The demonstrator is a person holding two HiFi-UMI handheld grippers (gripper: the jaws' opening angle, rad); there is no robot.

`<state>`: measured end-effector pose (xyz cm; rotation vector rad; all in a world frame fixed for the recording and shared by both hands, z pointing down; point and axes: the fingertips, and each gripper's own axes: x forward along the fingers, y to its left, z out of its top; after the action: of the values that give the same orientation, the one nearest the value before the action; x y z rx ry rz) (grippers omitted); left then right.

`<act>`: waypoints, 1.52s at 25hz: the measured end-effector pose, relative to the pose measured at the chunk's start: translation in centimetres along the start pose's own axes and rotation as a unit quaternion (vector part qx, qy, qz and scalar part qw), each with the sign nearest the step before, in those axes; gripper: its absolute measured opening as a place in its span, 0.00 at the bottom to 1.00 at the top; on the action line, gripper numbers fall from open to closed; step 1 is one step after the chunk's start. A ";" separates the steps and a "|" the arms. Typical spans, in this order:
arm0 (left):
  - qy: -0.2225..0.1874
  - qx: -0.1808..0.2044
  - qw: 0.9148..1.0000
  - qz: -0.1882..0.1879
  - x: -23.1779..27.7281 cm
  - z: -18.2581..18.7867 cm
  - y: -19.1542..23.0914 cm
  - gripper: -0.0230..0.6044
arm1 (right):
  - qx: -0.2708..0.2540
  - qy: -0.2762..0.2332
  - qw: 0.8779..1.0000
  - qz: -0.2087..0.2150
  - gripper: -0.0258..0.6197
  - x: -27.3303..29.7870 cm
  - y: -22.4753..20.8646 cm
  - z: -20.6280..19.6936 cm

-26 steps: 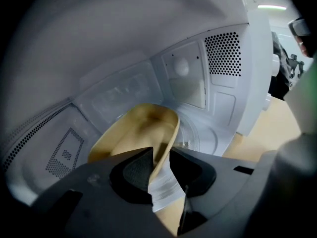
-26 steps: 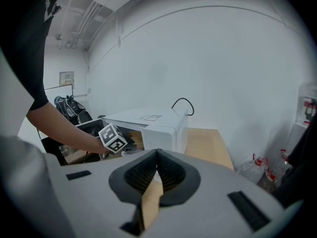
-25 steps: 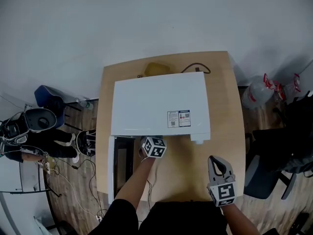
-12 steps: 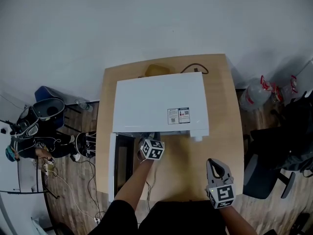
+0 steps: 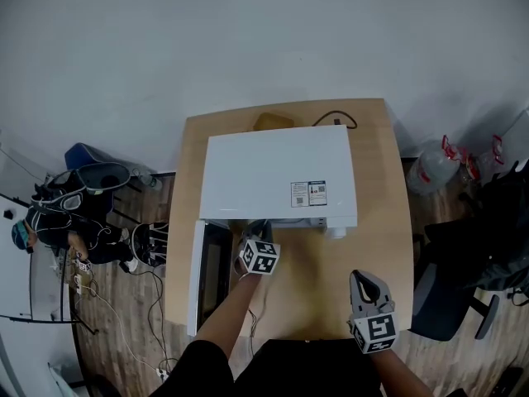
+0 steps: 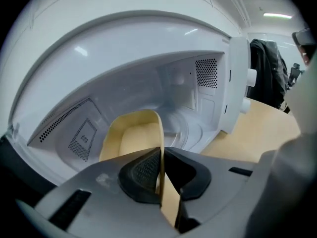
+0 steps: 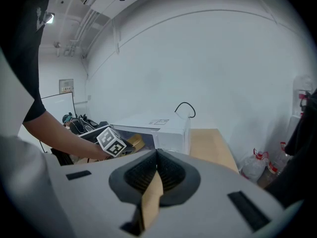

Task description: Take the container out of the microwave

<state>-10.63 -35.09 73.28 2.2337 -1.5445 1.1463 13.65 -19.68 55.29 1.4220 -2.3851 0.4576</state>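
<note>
**Left tongs pinched on the container's wall, inside the microwave**

My left gripper reaches into the open mouth of the white microwave. Its jaws have just been closing, and they now pinch the near wall of the pale yellow container — one dark ribbed pad inside the rim, the other outside, the thin wall between them. The container is inside the cavity, close to the opening and left of the middle. Whether its base rests on the cavity floor or hangs just above it I cannot tell. The perforated vent panels show on the cavity's left and right walls.

From above, the microwave stands on the wooden table with its door swung out to the left. My forearm runs up to the opening (the marker cube sits just in front of it).

My right gripper hangs over the bare table, well apart from the microwave and to its right. Its pads meet at the tips with nothing held — only the table's wood shows through the slit below them.

A black cable loops behind the microwave.
</note>
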 end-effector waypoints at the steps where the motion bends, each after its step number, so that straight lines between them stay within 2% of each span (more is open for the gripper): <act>1: -0.001 0.001 1.000 -0.001 -0.2 -0.1 -0.1 0.07 | 0.001 -0.001 1.000 0.001 0.13 -0.1 0.1 -0.1; 8: -0.014 -0.007 1.000 -0.013 -2.1 -0.2 -1.7 0.07 | 0.005 -0.021 1.000 -0.002 0.13 -0.4 1.5 0.6; 16: -0.037 -0.019 0.998 -0.039 -6.5 -0.5 -3.7 0.07 | 0.003 -0.032 0.999 -0.006 0.13 -2.6 4.5 0.3; 22: -0.050 -0.050 0.996 -0.056 -11.4 -2.0 -5.5 0.07 | 0.005 -0.031 0.999 -0.019 0.13 -4.5 5.9 -0.9; 34: -0.083 -0.069 0.992 -0.064 -19.5 -4.8 -7.7 0.07 | -0.010 -0.022 1.000 -0.014 0.13 -8.7 10.0 -3.1; 38: -0.081 -0.071 0.991 -0.073 -21.6 -6.5 -9.3 0.07 | -0.011 -0.023 1.000 -0.010 0.13 -10.3 11.2 -3.5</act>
<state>-9.12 -12.05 65.30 2.3467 -1.4399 0.8067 8.76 -5.09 52.79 1.4615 -2.4012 0.3950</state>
